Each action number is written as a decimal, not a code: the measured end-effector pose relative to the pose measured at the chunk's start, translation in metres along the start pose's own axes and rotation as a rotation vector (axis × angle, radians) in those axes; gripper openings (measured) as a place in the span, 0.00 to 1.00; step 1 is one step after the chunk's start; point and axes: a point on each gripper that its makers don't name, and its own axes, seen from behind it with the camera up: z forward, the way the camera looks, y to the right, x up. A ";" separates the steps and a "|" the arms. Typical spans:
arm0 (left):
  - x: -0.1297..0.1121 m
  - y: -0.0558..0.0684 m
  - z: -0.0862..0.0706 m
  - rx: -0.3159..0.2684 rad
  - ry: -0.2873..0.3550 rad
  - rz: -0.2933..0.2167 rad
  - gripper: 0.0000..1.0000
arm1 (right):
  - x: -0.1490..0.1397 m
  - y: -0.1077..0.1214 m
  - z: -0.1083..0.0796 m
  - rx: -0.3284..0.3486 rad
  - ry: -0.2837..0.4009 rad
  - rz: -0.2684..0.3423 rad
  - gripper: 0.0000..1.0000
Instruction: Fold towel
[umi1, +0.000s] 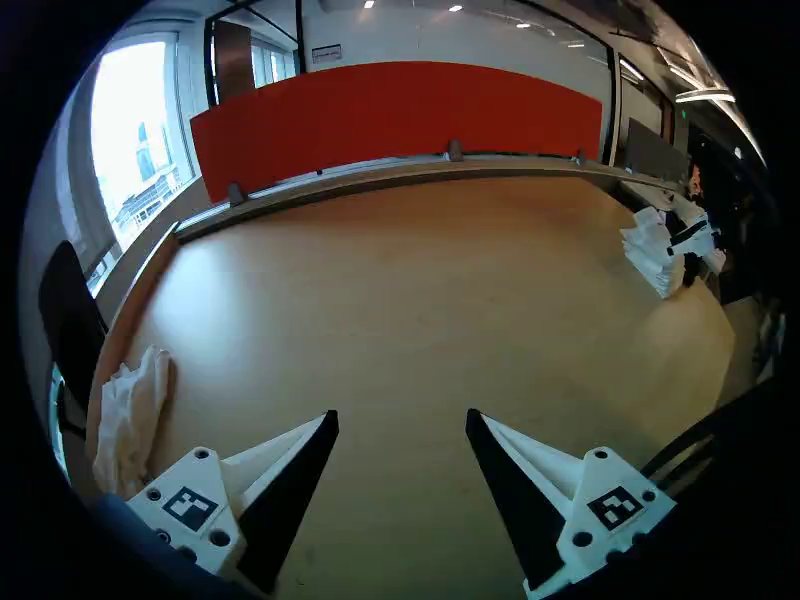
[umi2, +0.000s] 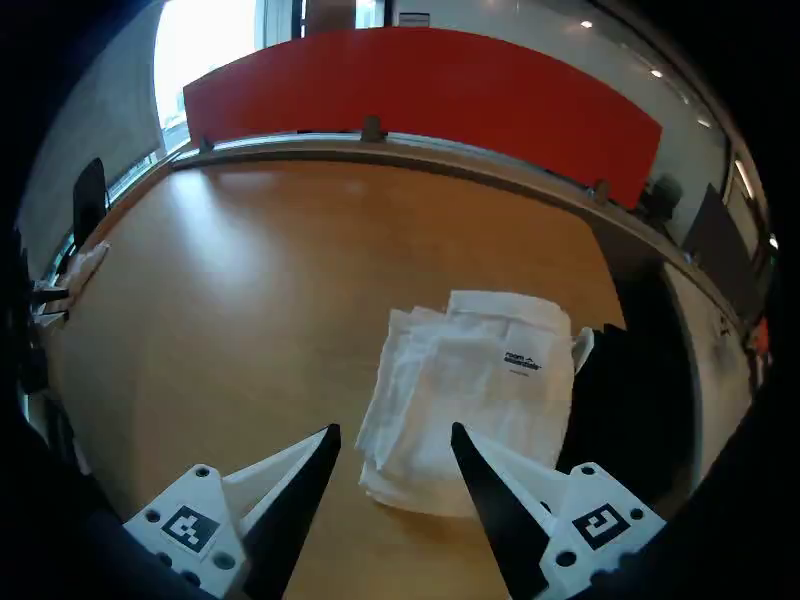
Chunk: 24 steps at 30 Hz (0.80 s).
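Observation:
A stack of folded white towels (umi2: 470, 390) lies on the wooden table (umi2: 250, 300), just ahead of my right gripper (umi2: 395, 430). That gripper is open, and the stack's near left corner lies under the gap between its fingers. My left gripper (umi1: 400, 420) is open over bare table (umi1: 420, 300) and holds nothing. A crumpled white towel (umi1: 130, 420) lies at the table's left edge, left of the left gripper. In the left gripper view the stack (umi1: 650, 250) sits far right, with the other gripper (umi1: 695, 240) beside it.
A red partition (umi1: 400, 110) runs along the table's far edge. A black chair (umi1: 70, 320) stands beyond the left edge by the windows. In the right gripper view the crumpled towel (umi2: 85, 262) shows at far left, and dark furniture (umi2: 640, 400) borders the stack's right side.

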 end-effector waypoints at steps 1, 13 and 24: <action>0.000 0.000 0.000 -0.001 0.000 0.000 0.95 | 0.000 0.001 0.000 -0.002 0.001 0.001 0.85; 0.001 0.001 0.001 0.001 0.000 -0.001 0.95 | 0.017 0.021 -0.002 -0.055 0.032 0.028 0.86; 0.000 0.001 0.001 0.003 -0.004 0.004 0.95 | 0.047 0.055 0.000 -0.130 0.064 0.042 0.94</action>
